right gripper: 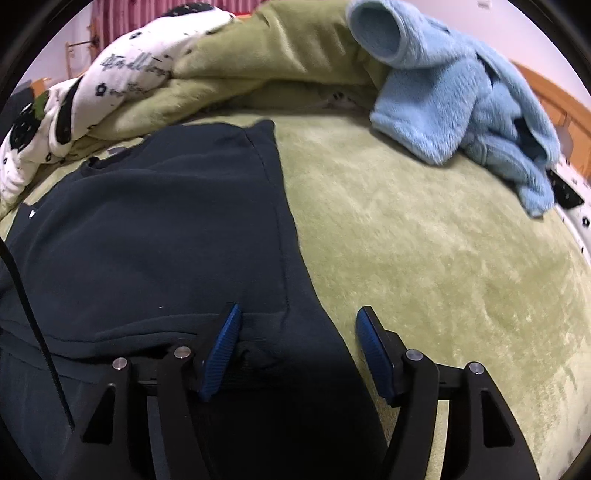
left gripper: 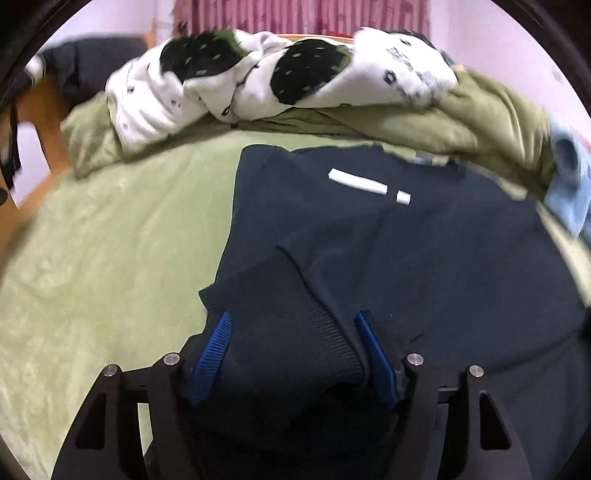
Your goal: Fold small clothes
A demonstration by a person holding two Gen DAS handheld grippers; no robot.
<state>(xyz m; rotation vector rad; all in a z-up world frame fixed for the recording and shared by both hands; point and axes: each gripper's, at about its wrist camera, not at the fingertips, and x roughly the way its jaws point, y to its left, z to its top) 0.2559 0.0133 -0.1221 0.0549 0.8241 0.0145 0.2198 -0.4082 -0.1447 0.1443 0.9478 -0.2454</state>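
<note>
A dark navy sweatshirt (left gripper: 406, 251) lies flat on the green blanket (left gripper: 110, 240), with a white bar mark (left gripper: 356, 179) on its chest. Its sleeve is folded across the body, and the ribbed cuff (left gripper: 295, 343) lies between the blue pads of my left gripper (left gripper: 293, 321), which stands open around it. In the right wrist view the same sweatshirt (right gripper: 166, 221) fills the left half. My right gripper (right gripper: 297, 317) is open over the garment's right side edge near the hem, with one pad above the cloth and the other above the green blanket (right gripper: 424, 258).
A light blue fleece garment (right gripper: 461, 99) lies crumpled at the far right of the bed. A white quilt with black patches (left gripper: 258, 81) and bunched green bedding are piled along the far side. A wooden headboard (right gripper: 554, 96) stands behind, and pink curtains (left gripper: 295, 14) hang beyond.
</note>
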